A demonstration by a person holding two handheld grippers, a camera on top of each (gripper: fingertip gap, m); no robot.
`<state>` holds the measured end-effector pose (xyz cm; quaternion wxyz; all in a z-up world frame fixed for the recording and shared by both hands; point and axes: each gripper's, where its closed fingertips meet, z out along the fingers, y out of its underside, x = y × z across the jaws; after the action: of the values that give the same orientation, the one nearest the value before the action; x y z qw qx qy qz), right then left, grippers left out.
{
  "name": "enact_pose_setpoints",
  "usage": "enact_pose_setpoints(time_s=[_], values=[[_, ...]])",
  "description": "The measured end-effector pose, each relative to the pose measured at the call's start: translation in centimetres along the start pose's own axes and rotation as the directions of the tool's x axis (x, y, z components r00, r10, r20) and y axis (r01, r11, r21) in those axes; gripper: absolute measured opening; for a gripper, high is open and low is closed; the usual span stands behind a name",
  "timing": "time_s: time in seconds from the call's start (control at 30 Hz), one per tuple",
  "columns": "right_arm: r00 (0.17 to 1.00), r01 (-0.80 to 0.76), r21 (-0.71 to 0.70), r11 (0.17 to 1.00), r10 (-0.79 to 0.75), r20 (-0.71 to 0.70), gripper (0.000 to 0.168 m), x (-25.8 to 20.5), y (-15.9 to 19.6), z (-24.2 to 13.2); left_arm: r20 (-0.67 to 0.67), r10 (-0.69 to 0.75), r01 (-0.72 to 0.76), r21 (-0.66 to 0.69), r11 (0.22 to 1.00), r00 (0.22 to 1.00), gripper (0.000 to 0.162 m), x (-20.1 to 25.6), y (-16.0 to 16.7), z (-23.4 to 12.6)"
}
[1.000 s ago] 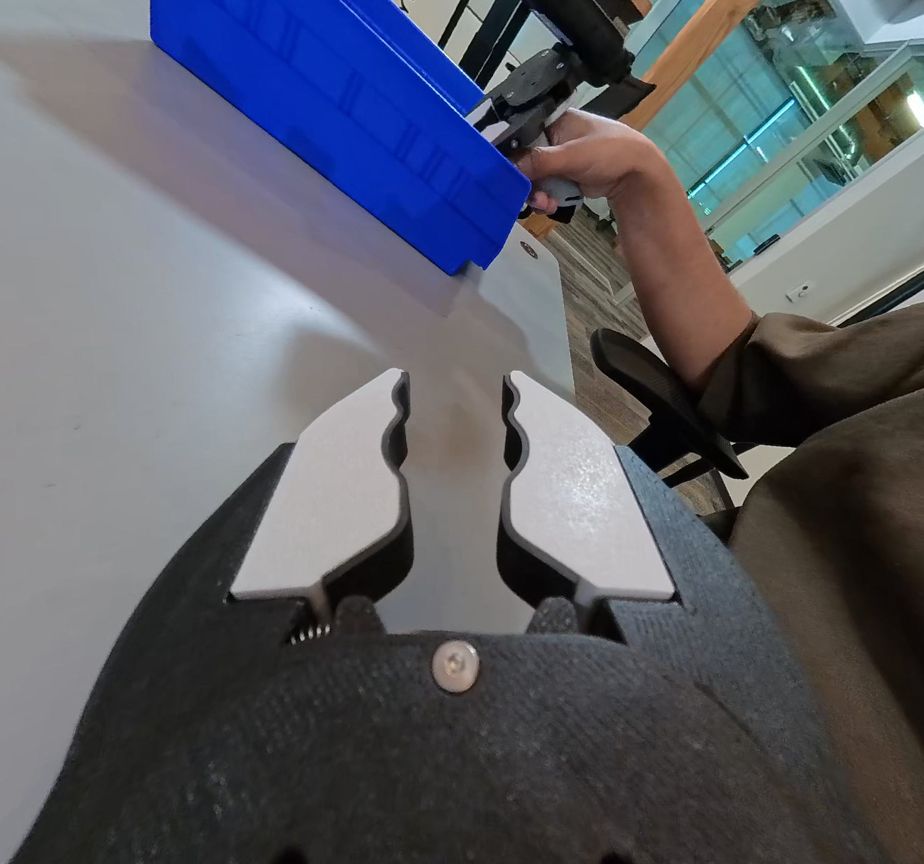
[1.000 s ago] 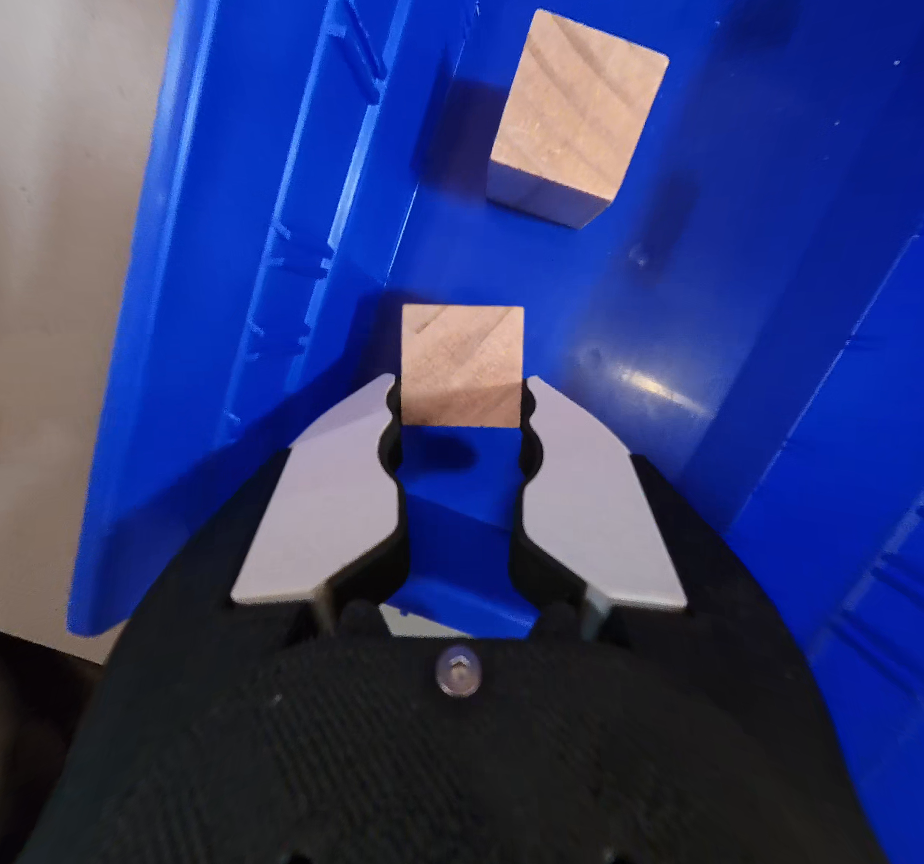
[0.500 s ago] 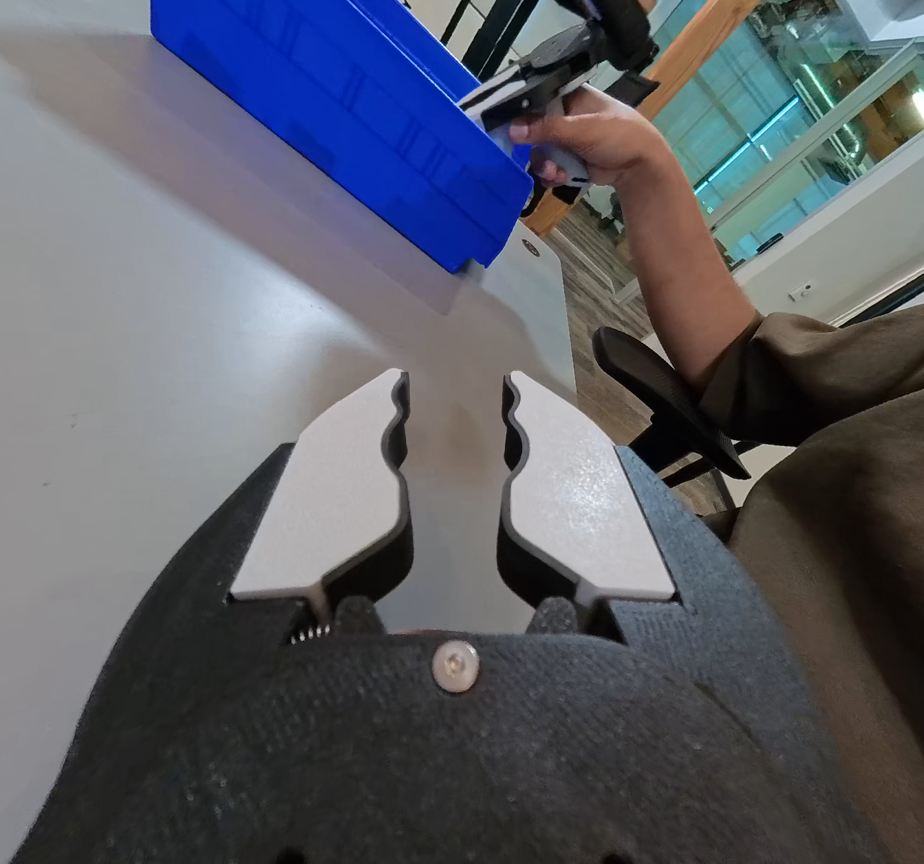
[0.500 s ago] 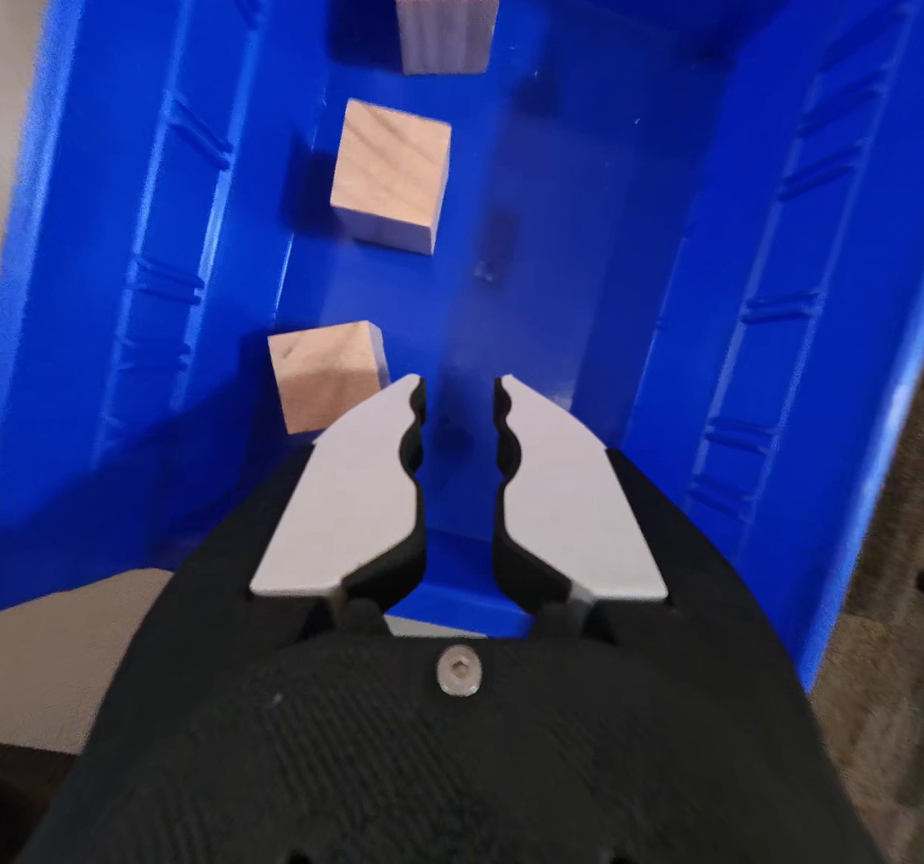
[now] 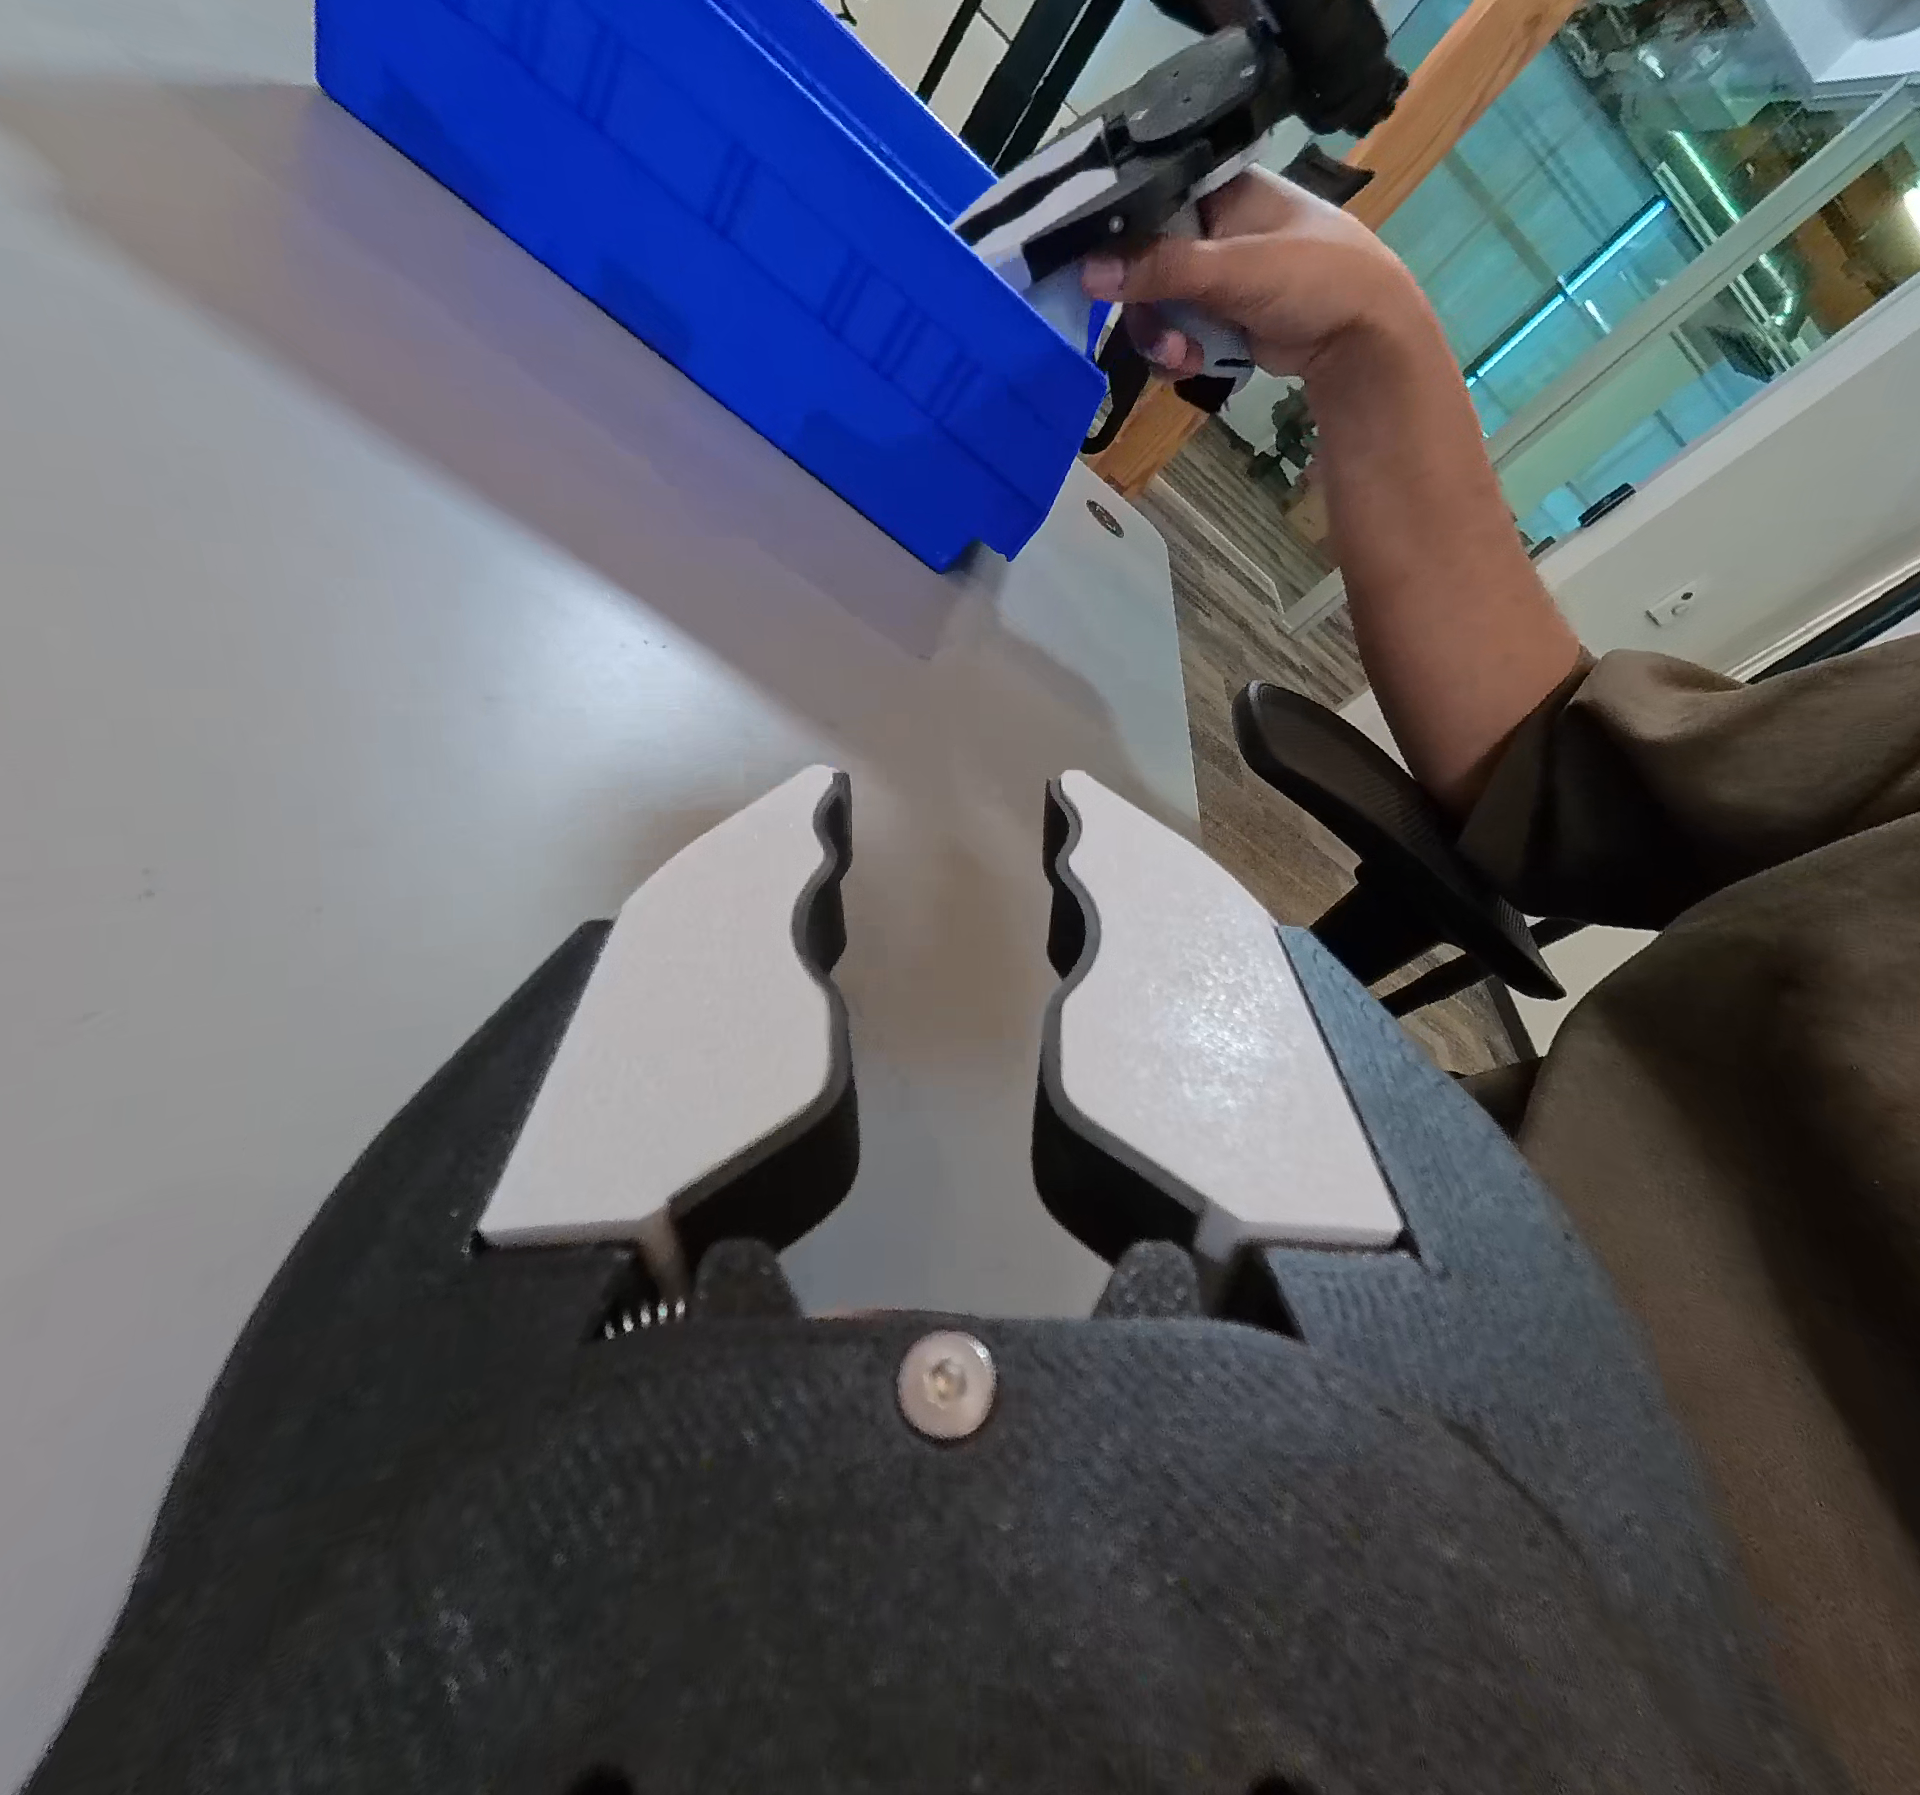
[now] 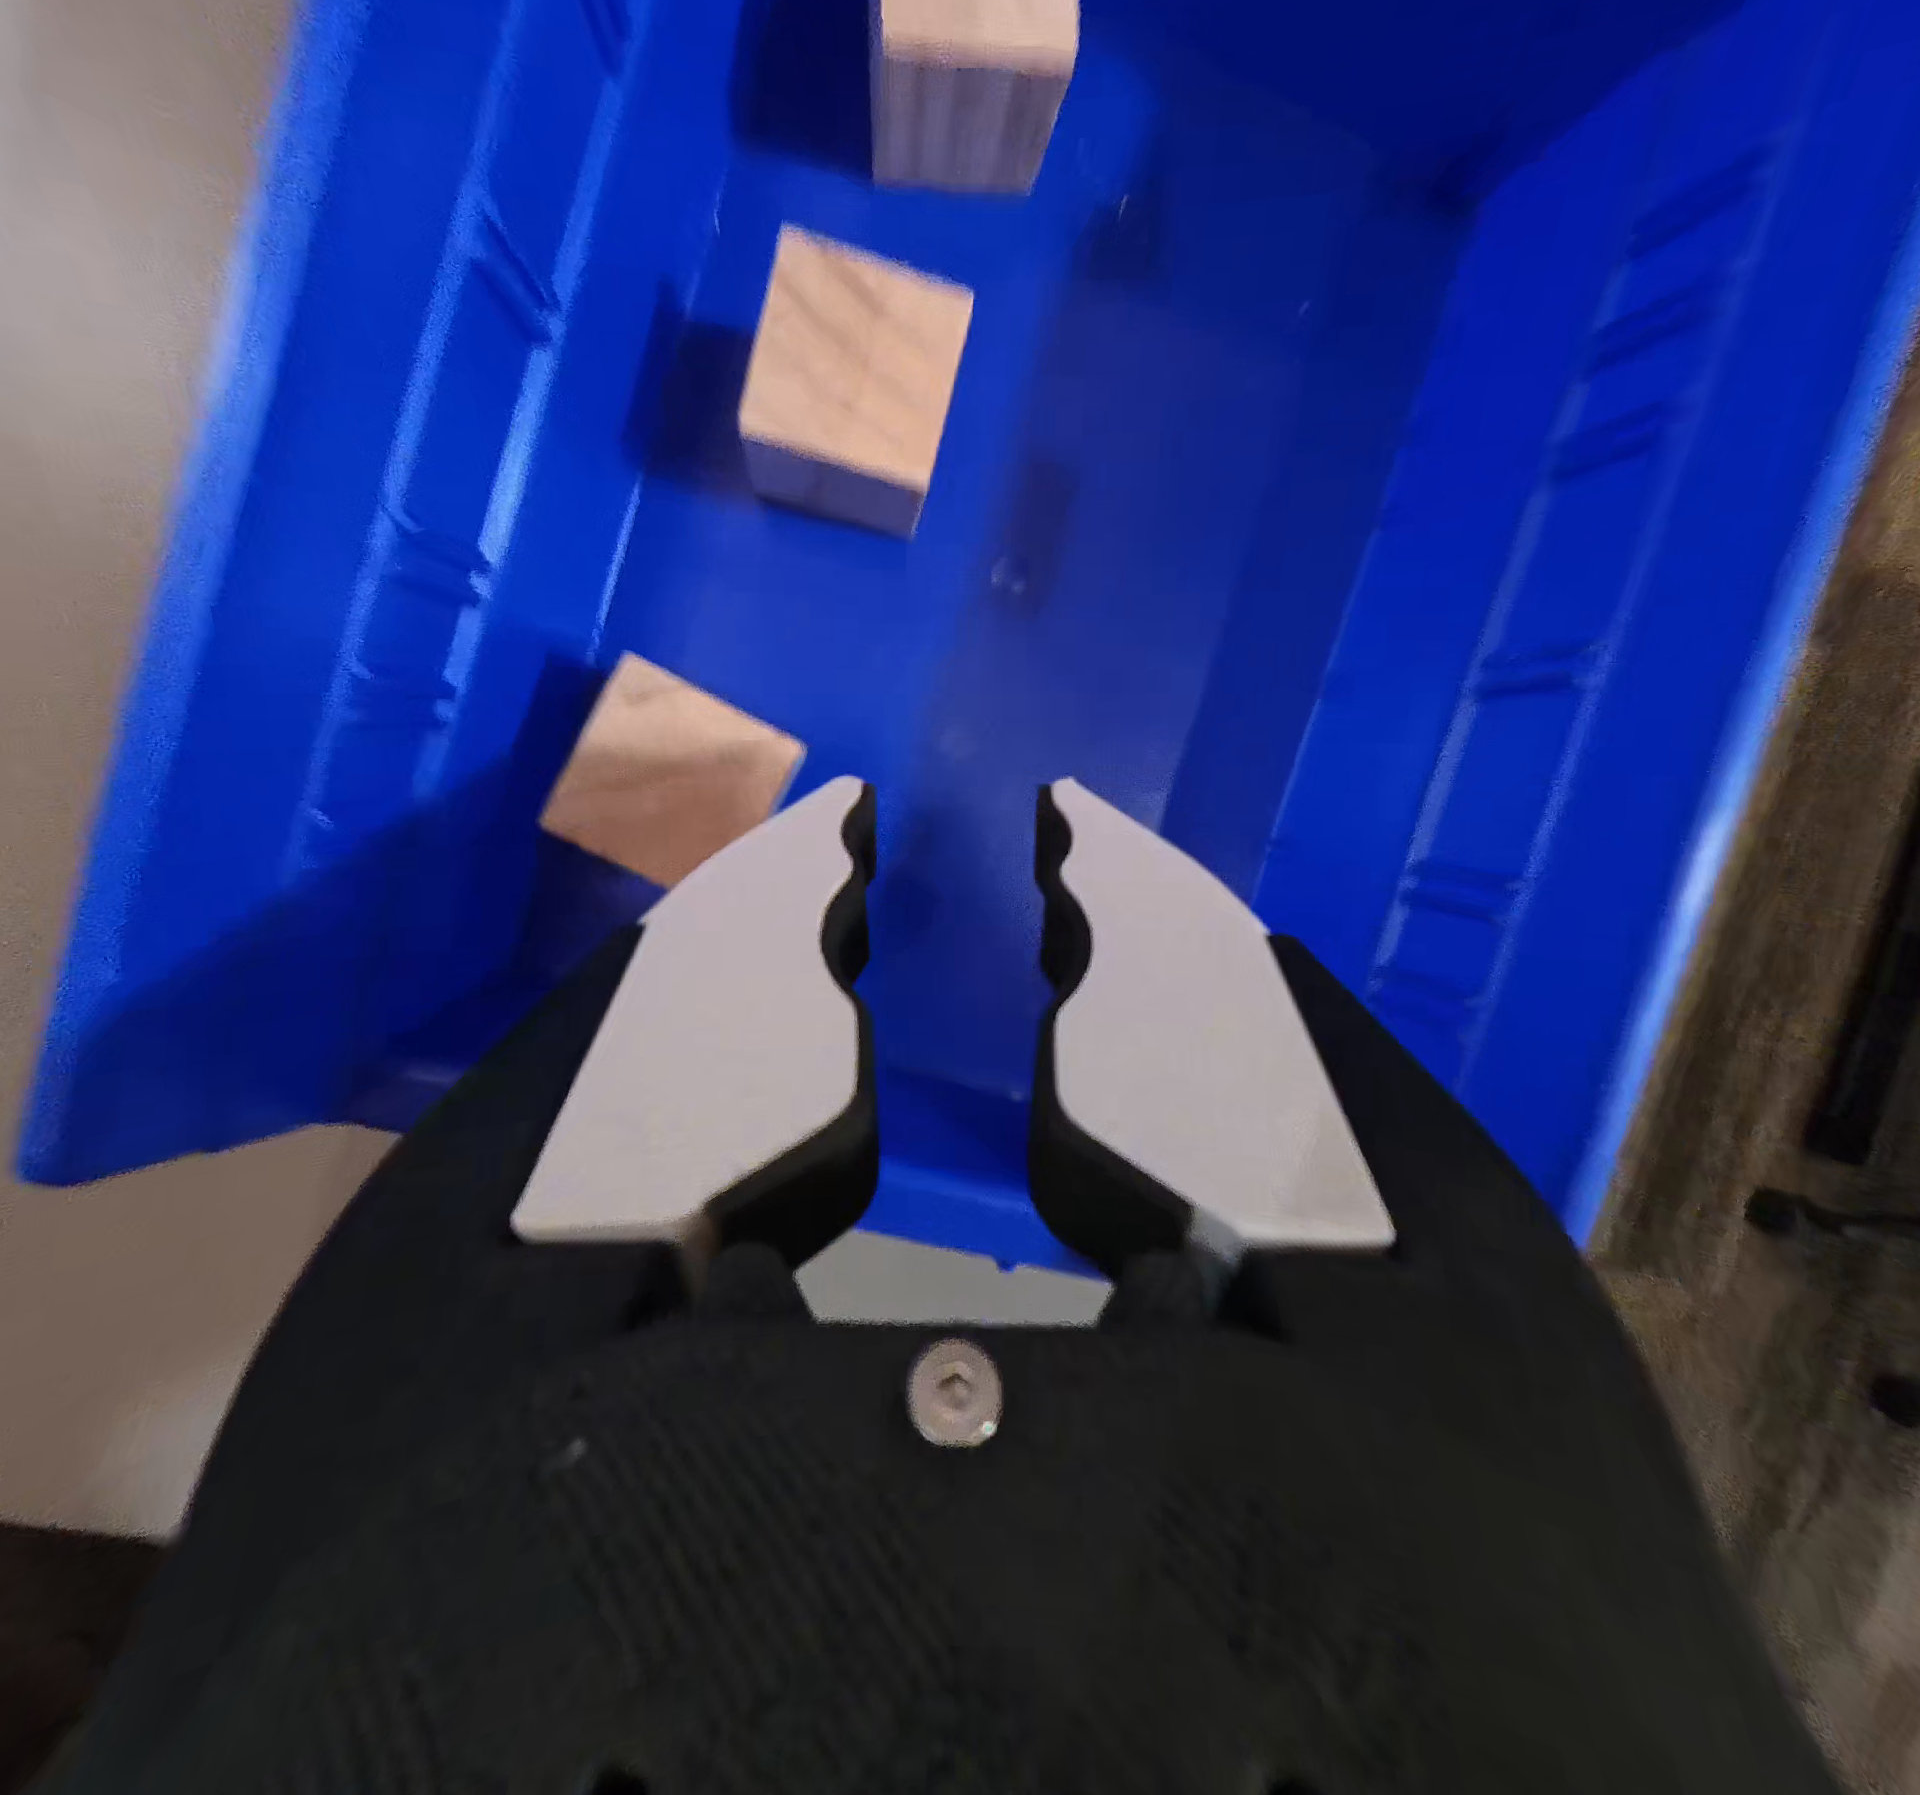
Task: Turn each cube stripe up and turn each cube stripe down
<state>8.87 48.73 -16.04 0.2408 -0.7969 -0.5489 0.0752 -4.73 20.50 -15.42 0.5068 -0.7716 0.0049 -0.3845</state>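
The right gripper (image 6: 954, 800) hangs empty above the blue bin (image 6: 1621, 519), jaws narrowly parted, presumably clear of the three wooden cubes (image 6: 857, 374) lined along the bin's left wall; no stripe shows. The left gripper (image 5: 945, 795), likewise narrowly parted and empty, idles over the grey table (image 5: 312, 706).

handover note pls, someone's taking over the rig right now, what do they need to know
Left gripper: open, holding nothing, low over the bare grey table, away from the blue bin.
Right gripper: open, holding nothing, above the bin's near end.
Three wooden cubes sit inside the bin along its left wall: near cube, middle cube, far cube.
No stripe shows on any visible face; the picture is blurred, so which cubes have been turned cannot be told. Check each cube before carrying on.
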Motion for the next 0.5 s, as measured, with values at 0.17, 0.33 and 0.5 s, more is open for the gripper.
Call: enact_pose_setpoints(time_s=[0.17, 0.33, 0.5], values=[[0.998, -0.039, 0.479, 0.877, 0.008, 0.067, 0.026, -2.7, -8.1, -6.8, 0.032, 0.031, -0.032, 0.013, 0.999, 0.999, 0.038, -0.4, -0.9, -0.5], [0.958, -0.048, 0.616, 0.786, -0.138, 0.251, 0.029, -11.2, -10.1, -11.5, 0.243, 0.072, -0.118, 0.183, 0.976, 0.967, 0.063, -2.6, -6.3, -4.0], [0.868, -0.088, 0.634, 0.768, -0.253, 0.427, 0.026, -21.6, -8.2, -11.6, 0.439, 0.001, -0.231, 0.470, 0.852, 0.898, 0.063, -4.1, -16.2, -15.0]])
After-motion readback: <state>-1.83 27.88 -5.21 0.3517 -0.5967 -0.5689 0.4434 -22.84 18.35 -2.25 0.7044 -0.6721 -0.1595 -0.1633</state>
